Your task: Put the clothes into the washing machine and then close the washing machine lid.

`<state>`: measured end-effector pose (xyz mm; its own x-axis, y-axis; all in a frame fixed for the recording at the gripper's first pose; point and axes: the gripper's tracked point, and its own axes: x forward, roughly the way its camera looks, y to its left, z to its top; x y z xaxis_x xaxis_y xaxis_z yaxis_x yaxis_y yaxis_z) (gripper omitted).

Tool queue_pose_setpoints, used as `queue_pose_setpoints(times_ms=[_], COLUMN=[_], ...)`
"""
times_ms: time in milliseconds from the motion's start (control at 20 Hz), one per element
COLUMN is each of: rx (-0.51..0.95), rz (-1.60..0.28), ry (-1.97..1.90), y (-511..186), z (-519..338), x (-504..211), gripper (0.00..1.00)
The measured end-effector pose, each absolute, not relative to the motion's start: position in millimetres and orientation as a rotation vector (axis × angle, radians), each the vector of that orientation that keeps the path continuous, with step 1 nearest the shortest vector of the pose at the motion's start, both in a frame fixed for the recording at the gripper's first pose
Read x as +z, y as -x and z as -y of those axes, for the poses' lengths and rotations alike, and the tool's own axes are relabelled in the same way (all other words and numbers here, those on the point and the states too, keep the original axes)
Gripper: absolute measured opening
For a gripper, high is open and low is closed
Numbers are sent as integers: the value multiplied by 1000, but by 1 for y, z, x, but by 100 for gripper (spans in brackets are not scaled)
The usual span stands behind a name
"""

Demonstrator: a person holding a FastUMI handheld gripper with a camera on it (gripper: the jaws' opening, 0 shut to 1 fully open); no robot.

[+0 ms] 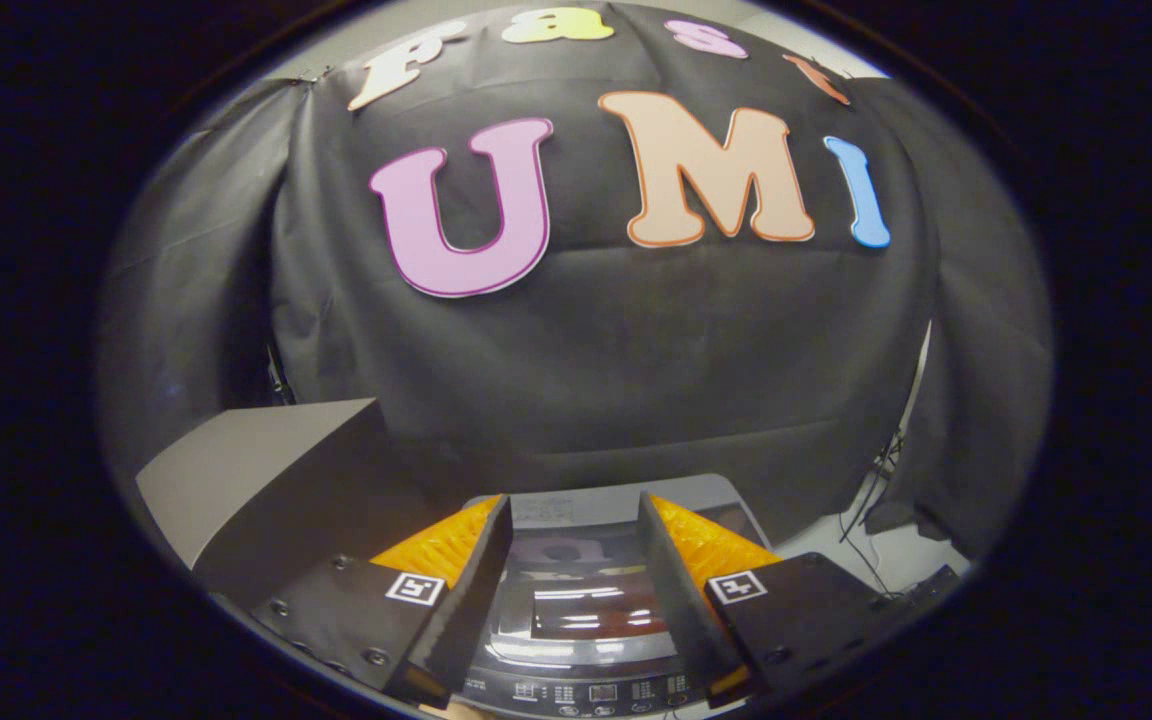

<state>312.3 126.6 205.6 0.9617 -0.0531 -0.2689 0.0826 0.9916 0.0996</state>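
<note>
Your gripper (pixel 576 560) is spread wide and grasps nothing; its two fingers stand apart with the washing machine (pixel 581 650) showing in the gap between them. The machine sits low and close, just under the fingers; its glossy dark lid (pixel 586 600) appears to lie flat and shut, reflecting the lights, with the control panel (pixel 586 692) along its near edge and a pale strip at its far edge. Whether any clothes are already inside you cannot tell, since the lid hides the drum; no garment is to be seen between the fingers, ahead of them or on the machine's top. To the left, near the left finger, stands a grey box (pixel 256 480); beyond everything hangs the black booth wall (pixel 586 350); to the far right some cables (pixel 871 520) trail down onto a pale floor.

As it looks, either the task is finished or the lid must first come up, so settle that before you move; if it is to be opened, bring the fingers down to the near edge of the lid, catch the lip rather than the slick top, and lift in an arc towards the far side; keep clear of the panel buttons, and keep the left finger off the box while you swing.
</note>
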Motion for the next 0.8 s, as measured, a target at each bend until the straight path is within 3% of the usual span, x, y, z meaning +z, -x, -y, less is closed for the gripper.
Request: queue_pose_setpoints(times_ms=[800], rx=[-78], rz=[20], ry=[-2], y=[-179], z=[-59], x=[162], gripper=[80])
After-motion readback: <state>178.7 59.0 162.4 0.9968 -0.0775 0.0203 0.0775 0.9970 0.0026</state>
